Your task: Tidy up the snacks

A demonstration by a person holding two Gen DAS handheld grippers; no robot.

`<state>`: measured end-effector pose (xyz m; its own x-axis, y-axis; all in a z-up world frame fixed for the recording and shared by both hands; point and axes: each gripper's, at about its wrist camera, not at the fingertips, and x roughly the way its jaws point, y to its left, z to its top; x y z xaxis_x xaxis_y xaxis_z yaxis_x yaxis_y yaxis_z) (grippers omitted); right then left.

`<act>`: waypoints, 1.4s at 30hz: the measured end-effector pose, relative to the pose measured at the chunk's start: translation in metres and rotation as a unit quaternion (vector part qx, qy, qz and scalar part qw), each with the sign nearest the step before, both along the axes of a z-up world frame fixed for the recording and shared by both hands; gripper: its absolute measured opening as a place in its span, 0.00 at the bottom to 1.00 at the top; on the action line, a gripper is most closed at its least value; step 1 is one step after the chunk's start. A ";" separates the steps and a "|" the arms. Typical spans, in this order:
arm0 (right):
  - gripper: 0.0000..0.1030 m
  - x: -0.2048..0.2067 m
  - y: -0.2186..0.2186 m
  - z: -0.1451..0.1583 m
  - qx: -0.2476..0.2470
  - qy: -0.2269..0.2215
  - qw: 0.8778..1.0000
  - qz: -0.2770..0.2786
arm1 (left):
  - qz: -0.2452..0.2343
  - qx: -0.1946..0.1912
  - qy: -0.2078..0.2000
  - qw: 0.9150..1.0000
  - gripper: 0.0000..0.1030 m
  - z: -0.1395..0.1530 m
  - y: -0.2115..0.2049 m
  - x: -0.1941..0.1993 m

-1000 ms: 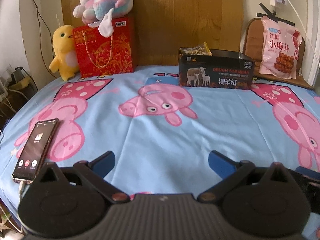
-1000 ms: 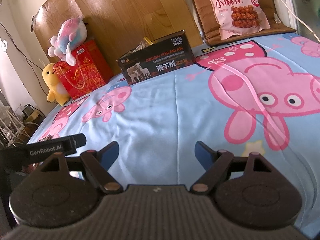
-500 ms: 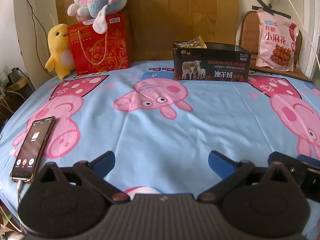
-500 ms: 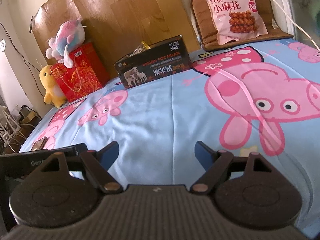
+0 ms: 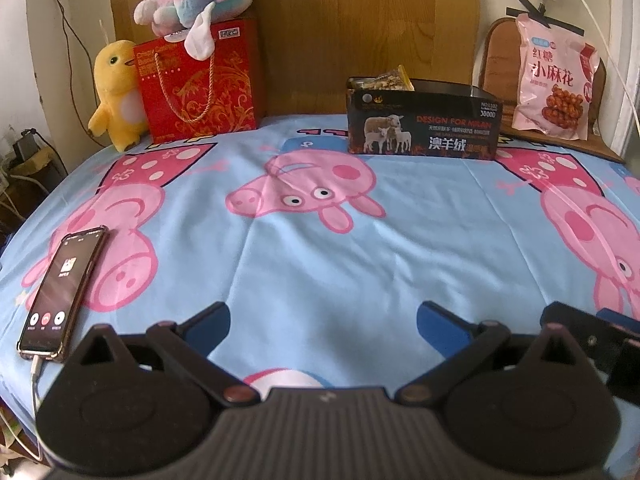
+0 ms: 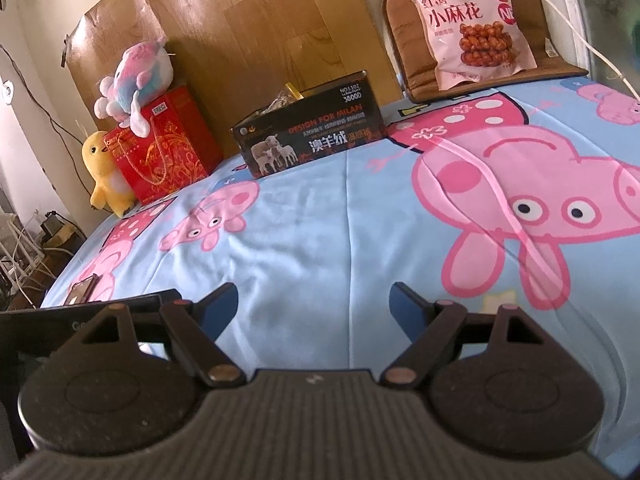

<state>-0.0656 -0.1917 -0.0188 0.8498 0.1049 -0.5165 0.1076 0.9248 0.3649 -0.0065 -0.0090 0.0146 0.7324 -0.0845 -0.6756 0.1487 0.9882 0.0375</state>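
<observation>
Pink snack bag [image 6: 470, 20], upright against brown cushion [image 6: 404, 40]

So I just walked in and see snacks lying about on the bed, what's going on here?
A person is tidying snacks with a hand-held gripper in each hand, but nothing is held right now. The left hand-held gripper and right hand-held gripper are both open, low over the cartoon-pig bedsheet. A black box at the headboard already has a snack packet poking out. The pink snack bag leans against a brown cushion, untouched.
</observation>
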 end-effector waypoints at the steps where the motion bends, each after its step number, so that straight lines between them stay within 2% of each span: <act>1: 0.82 0.000 0.000 0.000 0.001 0.000 1.000 0.000 | -0.001 -0.001 0.000 1.000 1.00 0.000 0.000 0.000; 25: 0.82 0.000 0.001 0.000 -0.003 -0.001 1.000 0.002 | -0.004 -0.009 -0.003 1.000 1.00 -0.001 0.003 -0.002; 42: 0.82 -0.001 -0.005 -0.003 0.008 -0.003 1.000 -0.003 | -0.003 0.003 0.008 1.000 1.00 -0.003 -0.003 0.001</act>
